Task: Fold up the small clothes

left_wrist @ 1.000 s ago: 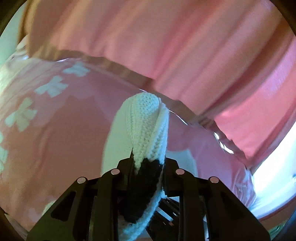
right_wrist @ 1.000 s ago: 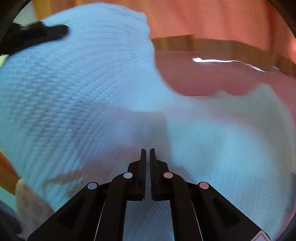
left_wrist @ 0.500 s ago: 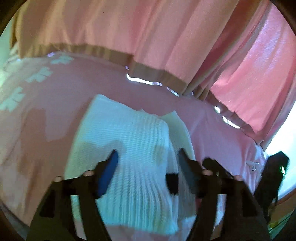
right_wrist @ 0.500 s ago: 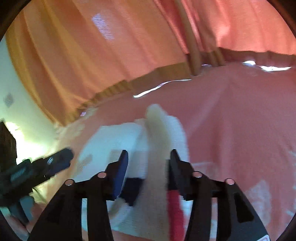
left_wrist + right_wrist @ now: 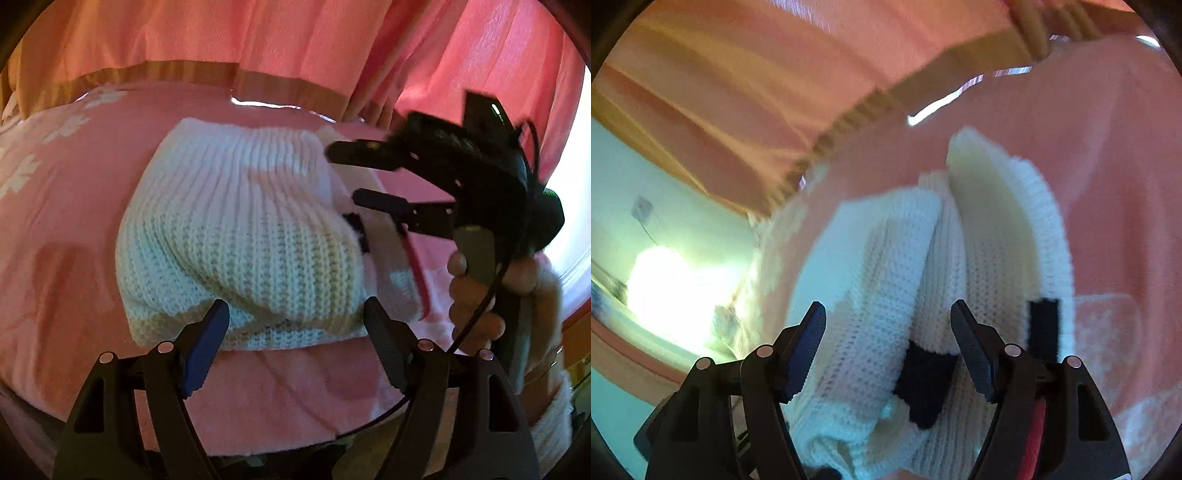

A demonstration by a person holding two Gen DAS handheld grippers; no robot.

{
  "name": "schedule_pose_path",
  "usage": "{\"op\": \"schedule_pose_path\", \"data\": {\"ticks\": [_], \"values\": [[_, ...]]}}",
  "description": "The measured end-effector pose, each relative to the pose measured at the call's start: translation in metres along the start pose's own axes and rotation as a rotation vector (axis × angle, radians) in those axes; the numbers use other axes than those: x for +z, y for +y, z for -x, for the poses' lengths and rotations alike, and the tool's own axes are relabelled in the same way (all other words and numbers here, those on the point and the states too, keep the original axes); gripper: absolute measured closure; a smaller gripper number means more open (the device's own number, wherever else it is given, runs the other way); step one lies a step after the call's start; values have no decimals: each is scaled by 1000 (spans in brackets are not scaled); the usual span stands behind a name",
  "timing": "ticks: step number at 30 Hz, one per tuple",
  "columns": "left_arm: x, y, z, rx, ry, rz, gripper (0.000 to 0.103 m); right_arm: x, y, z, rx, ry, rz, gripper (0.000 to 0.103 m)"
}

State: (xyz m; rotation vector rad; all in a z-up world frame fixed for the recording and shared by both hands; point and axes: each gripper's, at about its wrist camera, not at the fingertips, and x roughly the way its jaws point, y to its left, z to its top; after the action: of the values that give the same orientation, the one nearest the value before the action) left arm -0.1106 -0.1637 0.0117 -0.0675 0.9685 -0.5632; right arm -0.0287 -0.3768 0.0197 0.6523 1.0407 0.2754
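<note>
A white knitted sweater (image 5: 243, 236) lies folded in a soft lump on a pink blanket (image 5: 62, 229) with white flowers on it. The sweater has small black patches (image 5: 925, 384) and a thin red stripe (image 5: 415, 266) near one side. Pink curtains (image 5: 258, 33) hang behind the blanket.

The left gripper (image 5: 295, 325) hangs just in front of the near edge of the sweater. Its jaws have just been opening and now stand wide apart. Nothing is squeezed between them; the sweater's near edge only shows in the gap.

The right gripper (image 5: 888, 326) is over the other side of the sweater, above one black patch. Its jaws have just been opening too, and they stand wide apart. The knitted cloth shows between them, but the fingers do not press on it. It has let go.

In the left view, the right gripper (image 5: 345, 177) shows at the far right, with a hand (image 5: 476, 295) wrapped round its handle. Its two fingers point at the sweater's right edge.
</note>
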Motion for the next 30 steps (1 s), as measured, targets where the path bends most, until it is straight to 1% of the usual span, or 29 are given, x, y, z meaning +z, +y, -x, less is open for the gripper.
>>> {"op": "schedule_pose_path", "data": {"ticks": [2,3,4,5,6,7,8,9,10,11,12,13,14,15,16,17,18,19,20,21,23,25,26,27,28,29,30], "values": [[-3,-1,-4,18,8,-20,30,-2,3,-17,-20,48,16,34],[-4,-1,-4,21,8,-23,30,-3,6,-22,-27,52,27,40],[-5,-1,-2,20,6,-23,30,-4,13,-26,-19,51,60,79],[-6,0,2,14,1,-21,30,-6,16,-24,-7,49,73,83],[-6,0,4,14,-3,-20,30,-4,20,-19,15,21,79,84],[-5,1,8,16,-10,-19,30,-1,26,-3,50,-40,92,85],[-5,3,14,10,-19,-22,30,3,27,9,65,-88,96,85],[-5,5,19,20,-25,-26,30,5,25,24,74,-142,95,85],[-6,6,22,36,-27,-27,29,6,21,31,61,-171,94,84],[-7,10,25,58,-24,-27,27,9,9,36,-38,-196,83,82],[-8,14,25,70,-18,-25,24,10,-3,34,-145,-194,65,82],[-10,21,24,85,-11,-11,23,10,-22,28,-278,-161,20,77],[-11,26,23,88,-5,2,23,8,-32,26,-294,-137,-19,76],[-12,32,20,91,6,26,23,5,-38,29,-251,-134,-53,76],[-12,37,19,93,12,47,23,0,-39,37,-196,-150,-71,76],[-12,43,18,84,15,81,24,-8,-34,50,-169,-189,-55,72],[-12,46,19,70,11,107,24,-19,-26,65,-162,-226,-25,66],[-11,47,20,69,5,116,24,-28,-23,74,-155,-248,-7,53],[-10,47,20,72,2,112,23,-44,-16,84,-143,-263,11,48],[-9,46,19,78,3,101,24,-54,-13,87,-135,-249,19,48],[-10,43,13,87,26,80,24,-73,-9,85,-108,-187,14,48],[-13,42,6,76,55,64,24,-91,-7,69,-95,-107,0,48],[-14,41,1,66,65,61,24,-95,-5,60,-97,-86,-4,48],[-13,41,-3,56,71,62,25,-99,-7,54,-108,-69,-10,49],[-13,41,-8,44,75,62,33,-99,-6,45,-118,-57,-11,65],[-13,40,-9,34,79,63,42,-98,-5,42,-107,-56,-2,90],[-11,41,-13,37,98,61,64,-94,-3,41,-101,-64,5,90]]}}
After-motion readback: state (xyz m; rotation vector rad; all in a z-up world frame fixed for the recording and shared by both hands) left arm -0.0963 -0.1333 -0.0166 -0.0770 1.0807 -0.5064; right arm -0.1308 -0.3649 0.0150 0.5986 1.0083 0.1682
